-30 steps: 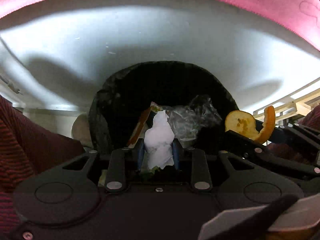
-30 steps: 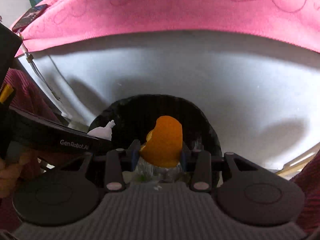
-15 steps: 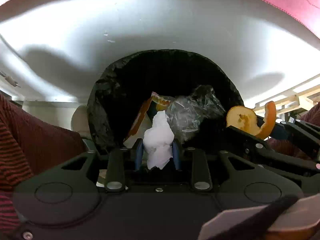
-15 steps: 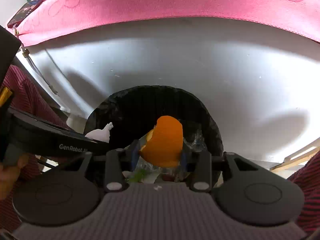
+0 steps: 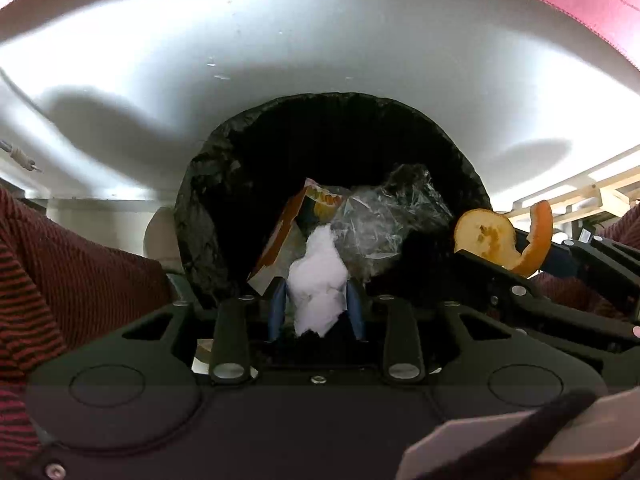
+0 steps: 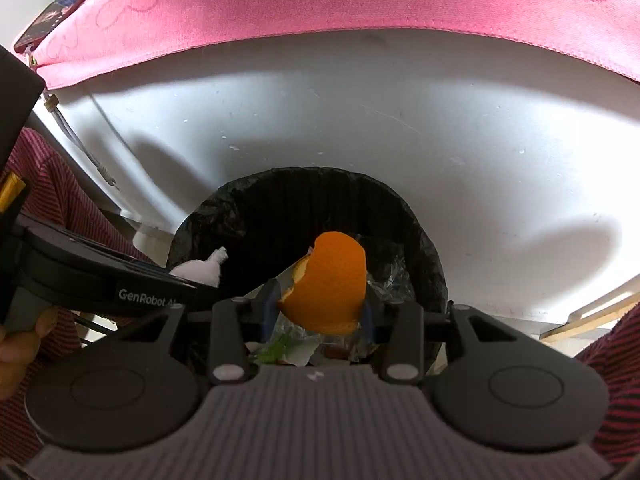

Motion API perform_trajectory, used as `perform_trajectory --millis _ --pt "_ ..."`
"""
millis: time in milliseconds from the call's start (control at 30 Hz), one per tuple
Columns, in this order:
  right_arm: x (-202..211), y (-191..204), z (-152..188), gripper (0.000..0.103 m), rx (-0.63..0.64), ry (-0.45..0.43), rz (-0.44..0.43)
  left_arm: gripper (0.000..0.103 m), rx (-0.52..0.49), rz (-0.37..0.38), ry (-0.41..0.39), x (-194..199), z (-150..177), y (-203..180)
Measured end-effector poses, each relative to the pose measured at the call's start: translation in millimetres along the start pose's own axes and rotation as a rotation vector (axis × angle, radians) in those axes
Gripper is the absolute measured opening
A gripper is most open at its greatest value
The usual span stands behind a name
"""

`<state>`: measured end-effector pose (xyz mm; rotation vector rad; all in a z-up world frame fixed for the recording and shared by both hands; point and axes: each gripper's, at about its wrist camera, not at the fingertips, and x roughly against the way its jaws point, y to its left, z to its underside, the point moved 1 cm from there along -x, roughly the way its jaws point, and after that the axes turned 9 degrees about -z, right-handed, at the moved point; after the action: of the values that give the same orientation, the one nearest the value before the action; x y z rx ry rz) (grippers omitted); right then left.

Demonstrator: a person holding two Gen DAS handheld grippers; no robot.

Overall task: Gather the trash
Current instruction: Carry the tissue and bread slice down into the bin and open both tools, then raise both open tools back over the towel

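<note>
A black-lined trash bin (image 5: 208,200) (image 6: 208,220) stands open below both grippers. My left gripper (image 5: 316,304) has a crumpled white tissue (image 5: 318,284) between its blue pads, over the bin's mouth. Its jaws are opening, and the tissue still hangs between them, touching the right pad. My right gripper (image 6: 320,312) is shut on a curved piece of orange peel (image 6: 328,284), also above the bin. In the left wrist view the peel (image 5: 486,240) shows at the right. In the right wrist view the tissue (image 6: 198,270) pokes out at the left.
Inside the bin lie crumpled clear plastic (image 5: 392,220), an orange-and-white carton (image 5: 288,228) and green scraps (image 6: 276,350). A white panel (image 6: 360,120) rises behind the bin under a pink cloth (image 6: 320,0). Wooden slats (image 5: 580,192) are at right. Striped sleeves flank both views.
The left pads have spread slightly around the tissue, which stays where it was. The views have tilted a little further down onto the bin. The orange peel is unchanged in the right gripper.
</note>
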<state>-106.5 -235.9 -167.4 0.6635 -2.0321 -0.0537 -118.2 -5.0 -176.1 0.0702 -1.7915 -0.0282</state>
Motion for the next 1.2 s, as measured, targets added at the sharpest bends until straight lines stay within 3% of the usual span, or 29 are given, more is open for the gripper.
perform_trajectory --millis 100,333,500,733,900,1033,1200 --pt "0.7 -0.5 -0.1 0.061 -0.003 -0.005 0.0 0.039 -0.002 -0.005 -0.006 0.9 0.2 -0.3" --pt "2.0 -2.4 0.8 0.067 -0.018 -0.012 0.005 0.051 0.0 -0.035 -0.01 2.7 0.7 0.5" --pt "8.7 -1.5 -3.2 0.069 0.001 -0.031 0.011 0.052 0.015 -0.021 -0.041 14.5 -1.3 3.2" --pt "51.3 -0.2 -32.5 0.074 0.041 -0.143 -0.057 0.055 0.0 0.04 -0.229 76.7 -10.6 9.6" --pt "95.2 7.4 -60.1 0.08 0.146 -0.269 -0.098 0.056 0.004 0.119 -0.363 126.8 -22.6 19.4" --pt "120.1 5.9 -85.3 0.086 0.198 -0.367 -0.102 0.063 0.018 0.162 -0.489 164.4 -39.2 28.4" --pt "127.9 -7.3 -122.4 0.09 0.189 -0.47 -0.038 0.067 0.021 0.107 -0.627 192.4 -69.1 28.2"
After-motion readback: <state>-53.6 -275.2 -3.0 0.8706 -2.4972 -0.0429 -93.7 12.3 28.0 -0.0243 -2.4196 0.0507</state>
